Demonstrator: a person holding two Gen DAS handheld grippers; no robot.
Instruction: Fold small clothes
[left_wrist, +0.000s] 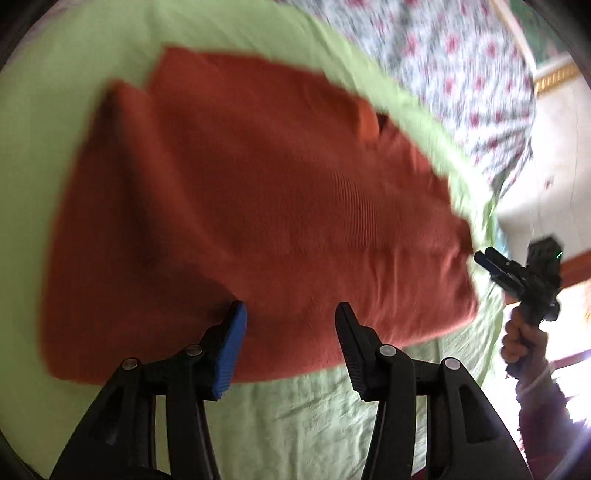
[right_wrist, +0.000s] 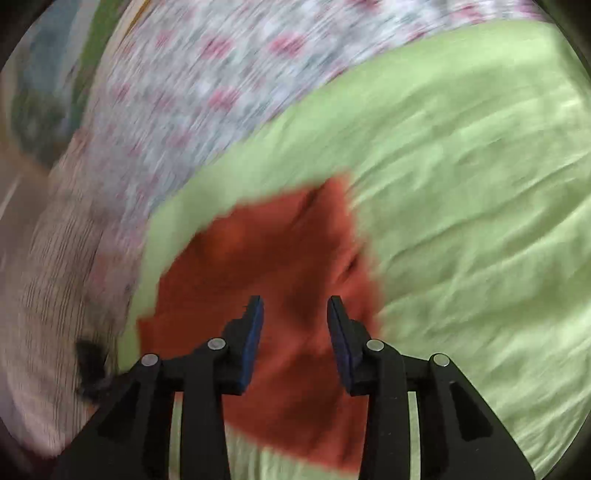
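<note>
An orange-red knit garment (left_wrist: 236, 206) lies spread flat on a light green sheet (left_wrist: 314, 421). My left gripper (left_wrist: 291, 314) hovers over the garment's near edge, its jaws open and empty between the blue pads. At the right of the left wrist view a hand holds my right gripper (left_wrist: 491, 266) beside the garment's right end. In the right wrist view my right gripper (right_wrist: 295, 306) stands open above a folded, wrinkled part of the garment (right_wrist: 280, 258), with nothing pinched. Both views are blurred.
A floral cover with pink blooms (left_wrist: 443, 62) lies beyond the green sheet (right_wrist: 461, 184) and shows again in the right wrist view (right_wrist: 207, 74). The bed's edge drops to a pale floor (left_wrist: 546, 177) at the right. A striped pale cloth (right_wrist: 48, 277) hangs at the left.
</note>
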